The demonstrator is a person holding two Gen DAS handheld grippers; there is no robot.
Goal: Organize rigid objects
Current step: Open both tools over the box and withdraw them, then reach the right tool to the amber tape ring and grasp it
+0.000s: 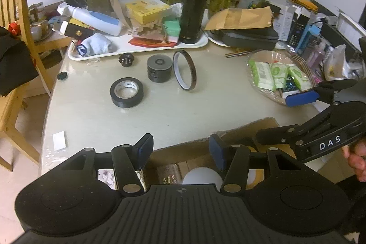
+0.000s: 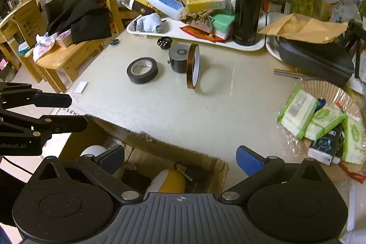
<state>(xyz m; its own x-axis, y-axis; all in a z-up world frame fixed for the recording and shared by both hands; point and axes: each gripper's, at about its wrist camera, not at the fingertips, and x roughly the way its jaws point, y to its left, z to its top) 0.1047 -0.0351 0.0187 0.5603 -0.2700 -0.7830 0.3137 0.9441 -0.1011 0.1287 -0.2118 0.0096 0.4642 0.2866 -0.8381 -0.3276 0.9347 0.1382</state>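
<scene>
Both grippers, left [image 1: 180,150] and right [image 2: 180,158], fingers wide, empty | over cardboard box [image 2: 160,143] | contents possibly balls

A matte black roll of electrical tape [image 1: 126,92] with a white core, a thin amber-brown tape ring [image 1: 184,70] and a dark grey metal cylinder [image 1: 159,68] sit on the pale beige speckled table [image 1: 160,116].

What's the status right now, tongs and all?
Left tongs open, empty, above cardboard box. Right tongs open, empty. Black tape roll, amber tape ring upright, grey cylinder on table. Path clear.
</scene>
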